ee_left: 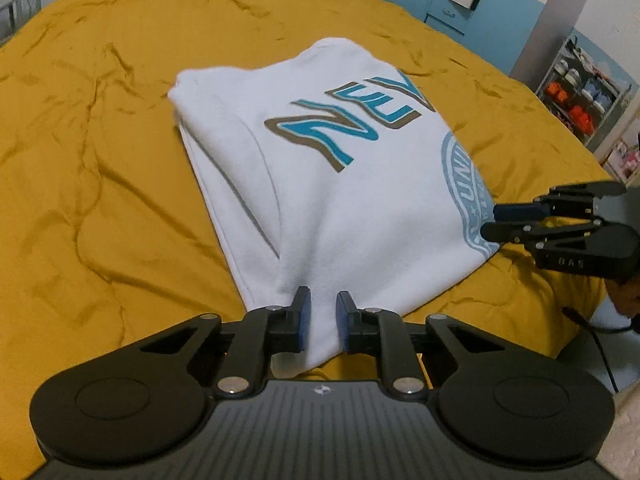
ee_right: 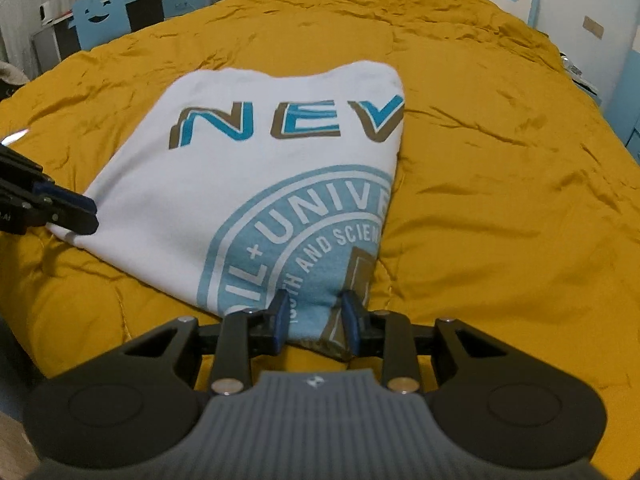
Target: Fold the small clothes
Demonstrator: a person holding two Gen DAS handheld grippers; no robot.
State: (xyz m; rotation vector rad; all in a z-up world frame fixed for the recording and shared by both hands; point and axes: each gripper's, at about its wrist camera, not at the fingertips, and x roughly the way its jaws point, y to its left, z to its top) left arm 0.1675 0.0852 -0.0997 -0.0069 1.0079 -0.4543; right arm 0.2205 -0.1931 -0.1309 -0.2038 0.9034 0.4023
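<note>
- White shirt lies folded lengthwise on the yellow bedspread, centre of the left wrist frame; blue-and-brown "NEV" print and a cut-off pale blue round seal face up.
- Left tool, bottom centre of the left wrist frame: both blue pads clamp the shirt's near hem; the cloth bunches into a ridge between them.
- Right tool, bottom centre of the right wrist frame: fingers pinch the near corner of the shirt on the seal print, with fabric pulled up between the pads.
- Right tool also shows at the right edge of the left wrist frame, fingertips close together at the shirt's right corner.
- Left tool shows at the left edge of the right wrist frame, fingertips on the shirt's left near corner.
- Bedspread is wrinkled all around the shirt.
- Shelf with orange and pale items, upper right of the left wrist frame.
- Blue chair with a face cut-out, upper left of the right wrist frame.
</note>
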